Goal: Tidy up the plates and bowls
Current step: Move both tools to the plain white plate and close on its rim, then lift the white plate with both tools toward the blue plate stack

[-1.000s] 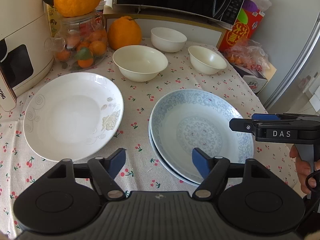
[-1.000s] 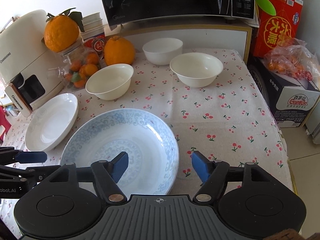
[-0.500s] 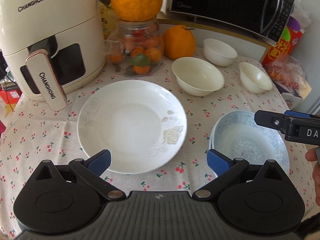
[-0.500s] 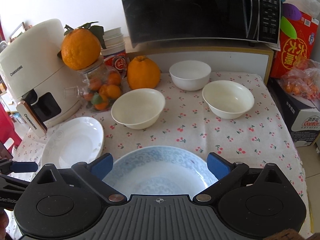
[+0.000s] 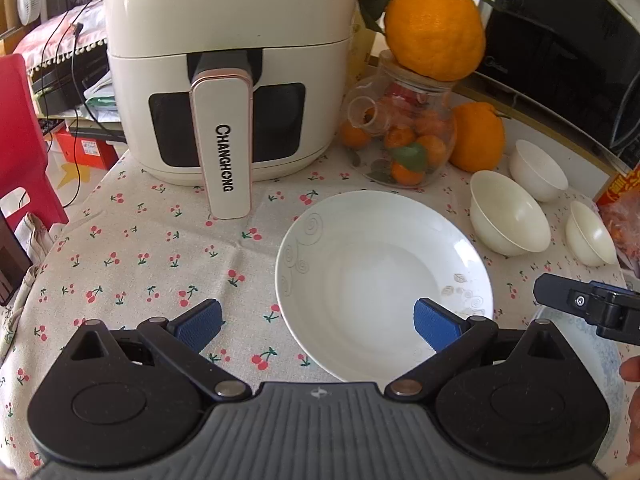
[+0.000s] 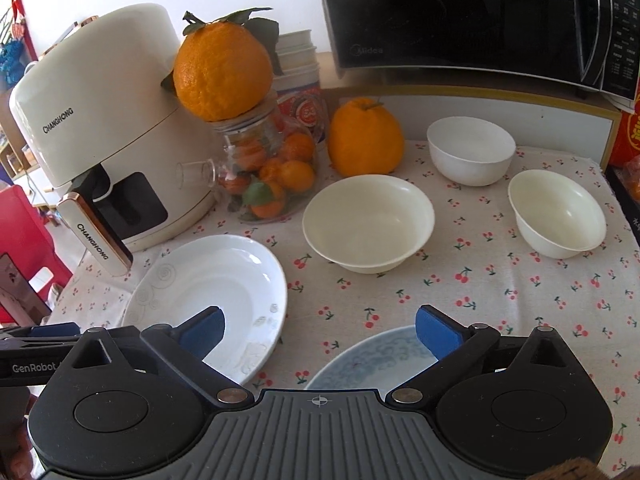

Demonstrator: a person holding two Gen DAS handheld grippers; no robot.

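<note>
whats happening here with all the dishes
A person holds a gripper in each hand over a cherry-print table. Both the left gripper and the right gripper are open and hold nothing. The left one hangs by the white plate, the right one over the blue plate. Three bowls, large, white and small, stand apart, unstacked.

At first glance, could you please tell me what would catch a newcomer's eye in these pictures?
Probably the big leafy orange citrus fruit balanced on the glass jar of small oranges, beside the cream air fryer at the back left. Next, the white swirl-patterned plate on the cherry-print tablecloth, and three pale bowls towards the right.
</note>
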